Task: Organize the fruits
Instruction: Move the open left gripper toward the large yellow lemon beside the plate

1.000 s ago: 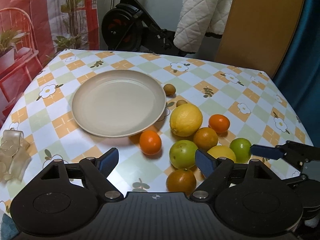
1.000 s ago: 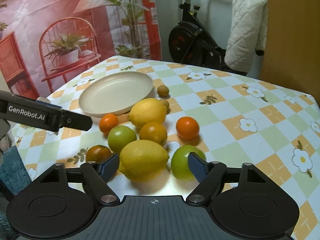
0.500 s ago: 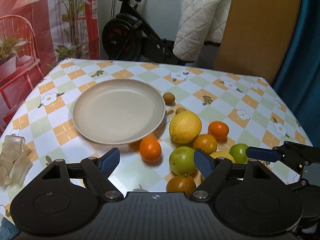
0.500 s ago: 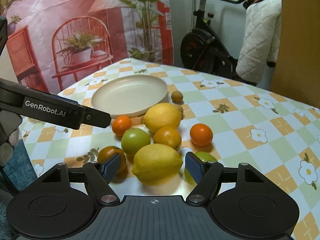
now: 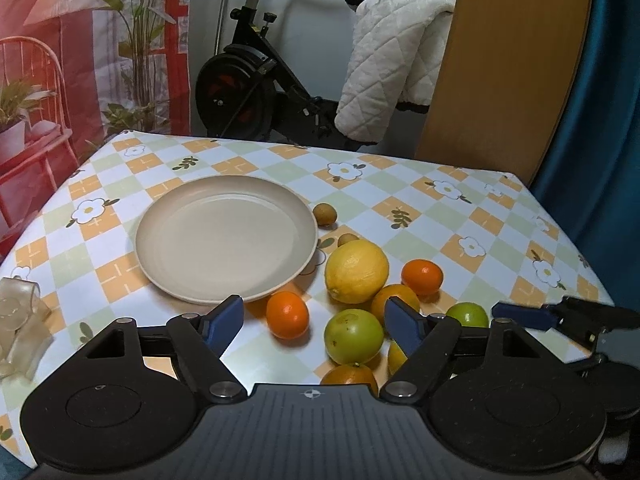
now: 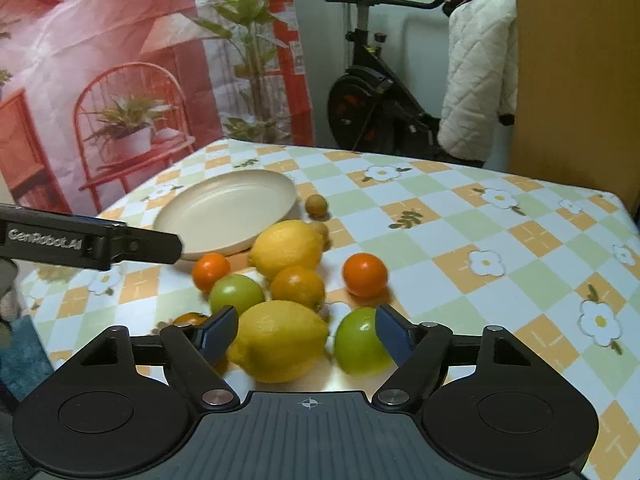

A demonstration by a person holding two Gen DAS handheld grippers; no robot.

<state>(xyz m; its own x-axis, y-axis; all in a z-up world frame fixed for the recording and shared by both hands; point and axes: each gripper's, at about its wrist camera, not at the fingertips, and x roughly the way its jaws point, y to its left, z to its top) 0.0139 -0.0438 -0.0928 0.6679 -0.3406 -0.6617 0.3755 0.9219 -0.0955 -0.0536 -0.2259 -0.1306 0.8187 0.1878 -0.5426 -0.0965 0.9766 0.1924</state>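
Note:
A beige plate (image 5: 224, 240) lies on the checked tablecloth, with loose citrus to its right. My left gripper (image 5: 314, 322) hovers above the near fruits, its jaws closing a little. A small orange (image 5: 287, 315) and a green fruit (image 5: 353, 336) show between its fingers, and neither pad touches them. My right gripper (image 6: 306, 332) has its jaws opening around a lemon (image 6: 280, 340). A lime (image 6: 360, 342) sits by its right finger. A bigger lemon (image 6: 287, 248) and more oranges lie behind. Nothing is gripped.
Two small brown fruits (image 5: 325, 214) sit by the plate's right rim. Crumpled clear plastic (image 5: 16, 320) lies at the table's left edge. Behind the table stand an exercise bike (image 5: 248, 92), a white quilted cover (image 5: 384, 68), a wooden board (image 5: 504, 64) and a blue curtain (image 5: 600, 100).
Both cameras have tipped upward, so the fruits sit lower in each view. The right gripper's fingers have spread slightly around the lemon. No fruit has moved.

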